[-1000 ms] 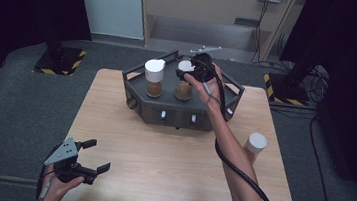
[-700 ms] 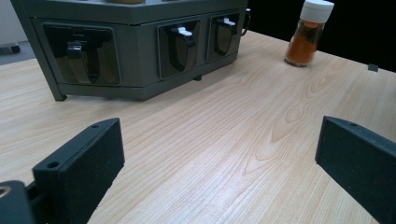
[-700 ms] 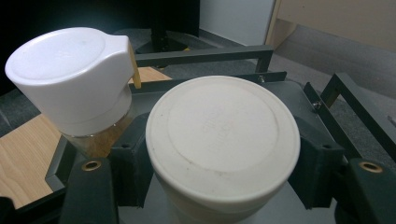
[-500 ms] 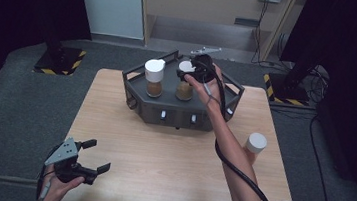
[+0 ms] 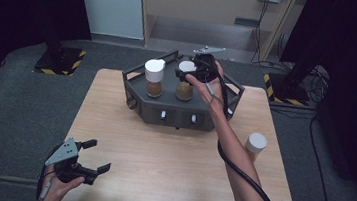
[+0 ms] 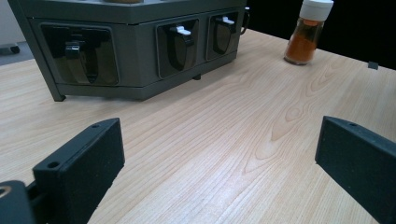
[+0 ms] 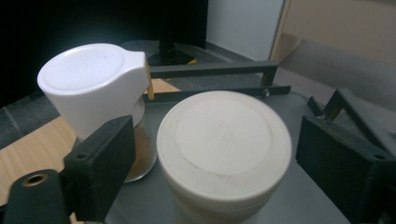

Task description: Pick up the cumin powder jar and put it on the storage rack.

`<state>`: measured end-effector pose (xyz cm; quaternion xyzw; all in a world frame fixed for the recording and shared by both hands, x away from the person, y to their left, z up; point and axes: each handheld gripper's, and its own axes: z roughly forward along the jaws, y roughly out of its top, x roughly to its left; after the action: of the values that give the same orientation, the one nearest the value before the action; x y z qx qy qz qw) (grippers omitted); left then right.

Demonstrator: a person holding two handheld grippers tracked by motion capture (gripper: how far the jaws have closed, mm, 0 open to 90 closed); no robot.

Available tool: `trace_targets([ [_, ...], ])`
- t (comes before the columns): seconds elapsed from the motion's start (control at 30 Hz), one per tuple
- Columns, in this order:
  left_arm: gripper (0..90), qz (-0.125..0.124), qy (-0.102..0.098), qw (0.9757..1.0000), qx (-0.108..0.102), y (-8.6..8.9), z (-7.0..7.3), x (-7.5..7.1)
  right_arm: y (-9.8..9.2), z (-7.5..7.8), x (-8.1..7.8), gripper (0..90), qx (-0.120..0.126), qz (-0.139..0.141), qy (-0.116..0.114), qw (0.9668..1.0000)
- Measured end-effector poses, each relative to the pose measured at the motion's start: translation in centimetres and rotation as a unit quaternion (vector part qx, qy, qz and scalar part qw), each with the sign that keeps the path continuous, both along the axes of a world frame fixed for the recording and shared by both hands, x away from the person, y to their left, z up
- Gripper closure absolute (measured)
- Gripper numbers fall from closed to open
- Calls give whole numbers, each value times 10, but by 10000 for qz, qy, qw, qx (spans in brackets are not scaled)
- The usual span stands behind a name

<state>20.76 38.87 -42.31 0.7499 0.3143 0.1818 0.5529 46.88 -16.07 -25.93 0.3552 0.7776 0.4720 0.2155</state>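
Right gripper [image 5: 187, 73] had just been opening, pads clear either side of the round-lid jar [image 7: 224, 149] on the rack [image 5: 138, 83] at 12 o'clock. Left gripper [image 5: 91, 155] sat open at 7 o'clock, bare tabletop [image 5: 170, 160] ahead. We saw the rack's dispenser levers [image 6: 182, 35] from its view.

My left hand-held gripper [image 5: 91, 159] is black with a grey triangular plate; the right hand-held gripper [image 5: 188, 72] trails a thick black cable.
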Motion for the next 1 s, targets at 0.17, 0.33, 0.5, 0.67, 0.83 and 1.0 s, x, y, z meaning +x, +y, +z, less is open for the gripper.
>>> trace_targets([
  [0.17,4,2,0,10000,1,0,0,0,-5,12,-5,77,27,115,-158,9998],
  [0.33,4,0,6,10000,1,0,0,0,-13,28,-11,77,152,210,-306,9992],
  [0.5,4,-2,11,10000,4,0,0,0,-19,43,-20,77,177,257,-474,9984],
  [0.67,4,2,14,10000,-6,0,0,0,-26,54,-28,77,184,340,-587,9975],
  [0.83,4,3,16,10000,-5,0,0,0,-33,62,-36,78,196,501,-659,9964],
  [1.0,4,12,25,10000,-10,0,0,1,-36,71,-48,78,129,702,-771,9945],
])
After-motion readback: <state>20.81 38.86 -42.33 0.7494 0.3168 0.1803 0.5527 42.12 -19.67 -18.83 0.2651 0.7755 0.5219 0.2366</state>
